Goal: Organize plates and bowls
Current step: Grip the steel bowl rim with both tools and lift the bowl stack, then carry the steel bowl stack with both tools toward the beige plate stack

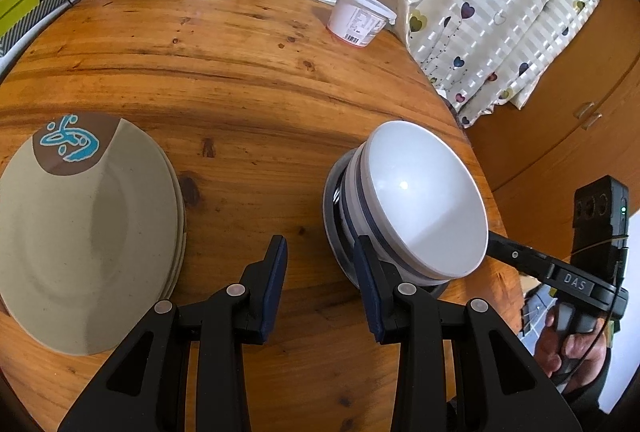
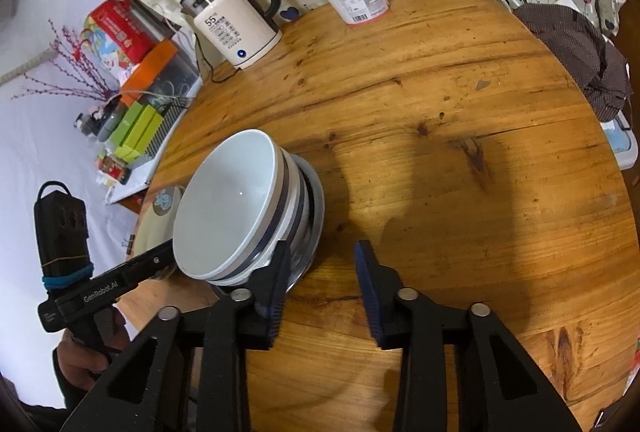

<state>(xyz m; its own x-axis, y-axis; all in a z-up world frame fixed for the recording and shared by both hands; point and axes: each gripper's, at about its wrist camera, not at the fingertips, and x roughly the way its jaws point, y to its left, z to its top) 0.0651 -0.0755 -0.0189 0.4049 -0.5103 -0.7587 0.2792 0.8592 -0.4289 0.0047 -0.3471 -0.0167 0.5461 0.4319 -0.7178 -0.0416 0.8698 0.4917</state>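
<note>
In the left wrist view, the left hand-held gripper (image 1: 320,264) stands partly open over bare table (image 1: 248,79) with nothing between its pads, between a stack of beige plates (image 1: 88,232) on one side and a stack of white bowls (image 1: 416,199) just beside its right finger. In the right wrist view, the right hand-held gripper (image 2: 322,272) is likewise partly open and grips nothing, its left finger next to the stack of white bowls (image 2: 240,203); whether it touches I cannot tell.

Bright, sharp fisheye views with bowed, dark-vignetted edges; soft shadows cross the wooden table (image 2: 460,119).
</note>
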